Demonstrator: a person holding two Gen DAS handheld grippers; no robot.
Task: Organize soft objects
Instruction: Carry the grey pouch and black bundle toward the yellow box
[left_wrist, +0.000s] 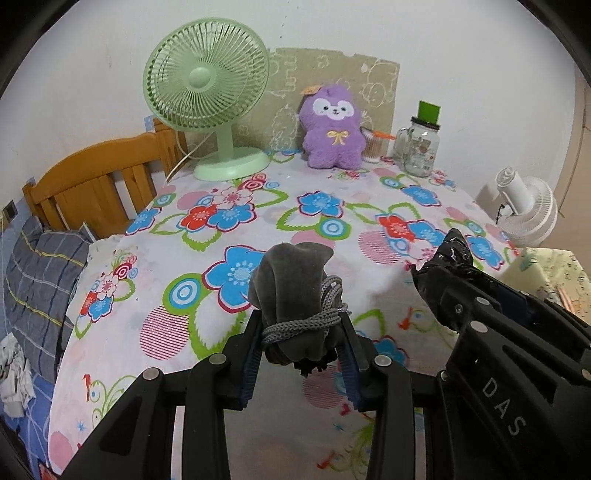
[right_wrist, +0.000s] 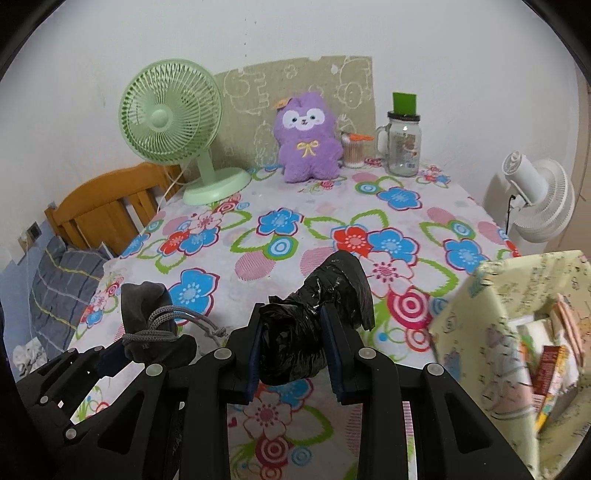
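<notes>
My left gripper is shut on a grey cloth bundle tied with a grey cord, held above the flowered tablecloth. My right gripper is shut on a rolled black plastic bag, also held above the cloth. Both grippers hang side by side over the near part of the table; the black bag shows at the right of the left wrist view, and the grey bundle at the left of the right wrist view. A purple plush toy sits upright against the back wall.
A green desk fan stands at the back left. A glass jar and a cup of cotton swabs stand at the back right. A white fan and a pale yellow box are on the right; a wooden headboard is left.
</notes>
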